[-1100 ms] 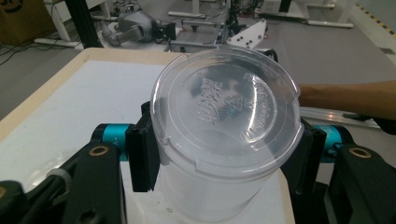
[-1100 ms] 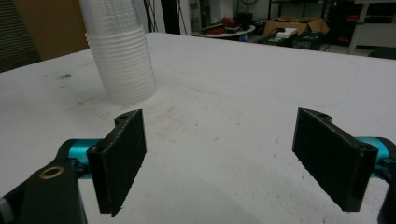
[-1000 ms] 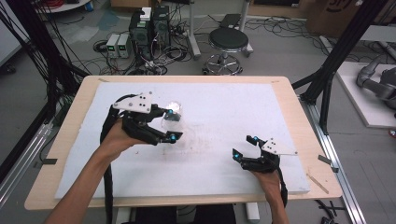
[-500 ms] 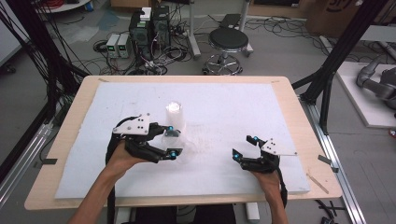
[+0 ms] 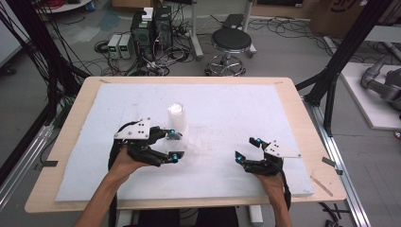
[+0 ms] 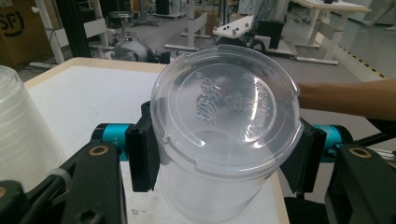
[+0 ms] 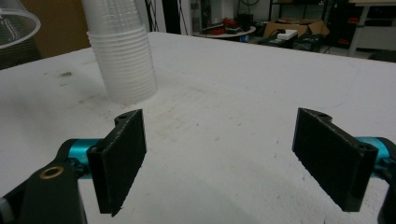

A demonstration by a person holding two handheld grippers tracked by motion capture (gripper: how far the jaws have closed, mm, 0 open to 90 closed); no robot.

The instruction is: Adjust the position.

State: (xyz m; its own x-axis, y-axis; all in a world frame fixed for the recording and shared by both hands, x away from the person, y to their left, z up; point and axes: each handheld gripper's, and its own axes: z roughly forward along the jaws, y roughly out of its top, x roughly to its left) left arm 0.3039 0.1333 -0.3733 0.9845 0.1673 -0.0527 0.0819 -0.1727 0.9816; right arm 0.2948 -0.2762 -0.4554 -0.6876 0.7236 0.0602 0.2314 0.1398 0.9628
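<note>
Left claw [image 5: 174,145]: clamped on a clear plastic cup [image 6: 219,140]; both black pads [image 6: 140,154] press the cup's sides just below its rim.
Clear plastic cup: held in the left claw, lying sideways with its embossed bottom facing the left gripper view's camera; in the high view it sits [image 5: 182,151] low over the white mat, just in front of the cup stack. Whether it touches the mat cannot be told.
Cup stack [image 5: 177,118]: upside-down clear cups nested into one column, standing upright on the mat, left of the desk's middle; in the right gripper view it rises [image 7: 122,56] beyond the left-hand pad; in the left gripper view its edge [image 6: 23,135] shows at the left border, just beside the held cup.
Right claw [image 5: 247,150]: jaws wide apart, nothing between them; bare mat shows in the gap in the right gripper view [image 7: 219,158].
Right claw position: low over the mat's right front part, well apart from the stack and the held cup.
Hands: left hand [image 5: 124,161] and right hand [image 5: 272,182] come in from the near edge, each gripping its tool.
Desk [image 5: 66,127]: wooden top, covered nearly whole by a white mat [image 5: 236,109] with faint scuffs near its middle.
Background: round stool [image 5: 231,41] and power units [image 5: 152,26] on the floor beyond the far edge.
</note>
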